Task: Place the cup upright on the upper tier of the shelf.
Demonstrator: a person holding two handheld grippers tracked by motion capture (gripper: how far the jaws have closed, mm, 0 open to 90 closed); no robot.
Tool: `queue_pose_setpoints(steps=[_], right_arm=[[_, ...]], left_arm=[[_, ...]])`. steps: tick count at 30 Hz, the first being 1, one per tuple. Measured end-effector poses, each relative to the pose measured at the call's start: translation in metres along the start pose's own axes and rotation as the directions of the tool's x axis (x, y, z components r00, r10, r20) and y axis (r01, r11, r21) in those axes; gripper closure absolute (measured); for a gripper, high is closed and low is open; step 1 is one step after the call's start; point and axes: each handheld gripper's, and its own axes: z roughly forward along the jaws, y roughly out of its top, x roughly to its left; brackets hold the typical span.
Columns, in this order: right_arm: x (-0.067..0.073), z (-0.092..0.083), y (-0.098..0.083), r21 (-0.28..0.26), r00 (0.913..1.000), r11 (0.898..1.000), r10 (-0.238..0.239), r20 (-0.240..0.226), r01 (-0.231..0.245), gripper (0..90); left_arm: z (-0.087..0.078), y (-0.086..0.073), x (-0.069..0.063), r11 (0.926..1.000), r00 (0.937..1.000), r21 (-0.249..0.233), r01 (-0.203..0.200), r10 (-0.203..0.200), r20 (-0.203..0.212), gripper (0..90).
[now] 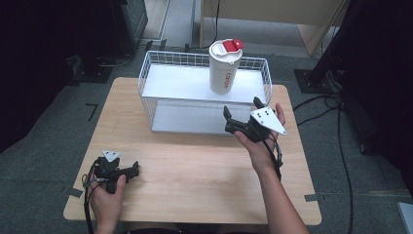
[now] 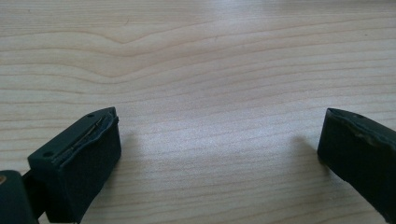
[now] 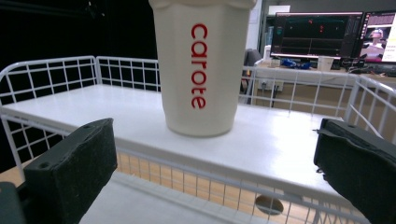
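Tumbler (image 1: 224, 68) upright on rack (image 1: 160, 80) shelf

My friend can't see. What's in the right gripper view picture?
A tall white cup with red letters reading "carote" stands upright on the top shelf of a white wire rack. The right tool faces it, open, its two black jaws spread wide apart. Computer screens glow far behind.

Seen from above, the left hand (image 1: 108, 191) rests low at the near left, its left gripper (image 1: 135, 169) pointing right with jaws spread wide. The right forearm (image 1: 280, 200) reaches forward, the right hand (image 1: 260, 139) raising the right gripper (image 1: 242, 110), its jaws also parted wide.
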Motion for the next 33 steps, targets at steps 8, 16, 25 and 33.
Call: queue_pose_setpoints(steps=[8, 16, 25, 33], right_arm=[[-0.008, -0.023, -0.02, 0.021, 0.9999, 1.0, 0.005, 0.016, -0.005, 0.0], [-0.019, -0.044, -0.044, 0.058, 0.9993, 0.998, -0.005, 0.036, 0.003, 0.0], [-0.036, -0.07, -0.069, 0.099, 0.9972, 0.995, 0.005, 0.075, -0.013, 0.0], [-0.06, -0.096, -0.092, 0.139, 0.9909, 0.989, 0.022, 0.133, -0.041, 0.0]], left_arm=[[0.0, 0.0, 0.0, 1.0, 1.0, 0.001, 0.0, 0.0, 0.001, 0.0], [0.0, 0.0, -0.001, 1.0, 1.0, -0.001, -0.003, 0.003, 0.003, 0.0], [0.0, 0.0, -0.001, 1.0, 1.0, -0.002, -0.002, 0.002, 0.003, 0.0], [0.0, 0.0, -0.001, 1.0, 1.0, -0.001, -0.003, 0.003, 0.004, 0.0]])
